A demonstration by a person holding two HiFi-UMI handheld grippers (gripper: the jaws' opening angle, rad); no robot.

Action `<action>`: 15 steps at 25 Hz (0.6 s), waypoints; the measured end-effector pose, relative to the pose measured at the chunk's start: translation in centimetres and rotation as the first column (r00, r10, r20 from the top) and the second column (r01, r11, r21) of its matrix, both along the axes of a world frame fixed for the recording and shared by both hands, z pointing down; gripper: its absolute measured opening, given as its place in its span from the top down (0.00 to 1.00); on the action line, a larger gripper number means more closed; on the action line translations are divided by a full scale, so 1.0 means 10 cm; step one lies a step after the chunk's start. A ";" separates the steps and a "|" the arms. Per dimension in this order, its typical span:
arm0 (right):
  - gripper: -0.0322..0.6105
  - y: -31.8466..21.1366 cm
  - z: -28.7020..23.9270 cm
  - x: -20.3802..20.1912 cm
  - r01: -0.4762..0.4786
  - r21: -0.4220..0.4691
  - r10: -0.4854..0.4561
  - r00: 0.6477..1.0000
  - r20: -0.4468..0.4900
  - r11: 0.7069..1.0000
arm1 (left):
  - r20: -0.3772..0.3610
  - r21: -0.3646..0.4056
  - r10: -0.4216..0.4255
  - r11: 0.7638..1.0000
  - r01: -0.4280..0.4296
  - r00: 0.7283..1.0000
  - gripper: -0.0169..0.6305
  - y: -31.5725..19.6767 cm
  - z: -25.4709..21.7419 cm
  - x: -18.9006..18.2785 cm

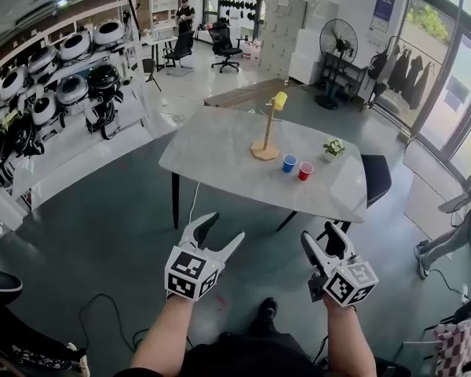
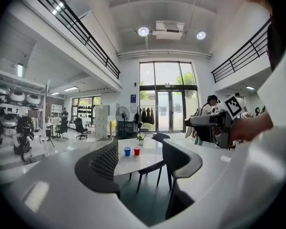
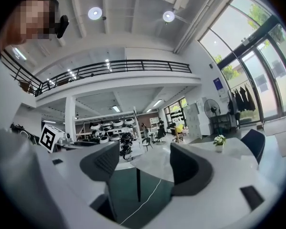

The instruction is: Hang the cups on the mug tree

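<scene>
Left gripper (image 1: 224,228), right gripper (image 1: 322,238) being held wide, empty; upright blue plastic cup (image 1: 289,162), red plastic cup (image 1: 305,170) being faced well ahead, nearer right.

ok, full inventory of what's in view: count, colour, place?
table: 1, pale grey, mid-room
mug tree: 1, wooden, on table
yellow cup: 1, on mug tree, near top
blue cup: 1, on table, right of tree base
red cup: 1, just right of blue cup
potted plant: 1, green, table's right side
chair: 1, dark, table's right end
fan: 1, black, back right
left gripper: 1, white, open, empty, low foreground
right gripper: 1, white, open, empty, low foreground
</scene>
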State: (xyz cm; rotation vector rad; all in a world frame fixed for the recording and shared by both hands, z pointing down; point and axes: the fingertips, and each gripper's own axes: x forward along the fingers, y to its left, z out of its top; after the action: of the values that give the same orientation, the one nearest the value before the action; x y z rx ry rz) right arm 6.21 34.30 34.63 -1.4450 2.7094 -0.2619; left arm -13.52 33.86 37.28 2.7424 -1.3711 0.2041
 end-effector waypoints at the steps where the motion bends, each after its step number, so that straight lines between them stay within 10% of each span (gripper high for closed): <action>1: 0.48 -0.04 0.01 -0.01 0.005 -0.002 -0.005 1.000 0.001 1.000 | 0.003 -0.010 0.001 1.000 -0.001 1.000 0.52 -0.06 0.01 0.04; 15: 0.48 -1.22 0.29 0.86 0.018 -0.039 -0.017 1.000 0.026 0.999 | 0.011 -0.119 -0.032 0.992 0.033 0.999 0.56 -1.35 0.25 0.90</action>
State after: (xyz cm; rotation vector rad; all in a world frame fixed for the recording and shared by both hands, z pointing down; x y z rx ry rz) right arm 14.77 22.12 37.56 -1.4185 2.7123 -0.3335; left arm -4.56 20.36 39.77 2.6237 -1.3581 0.2863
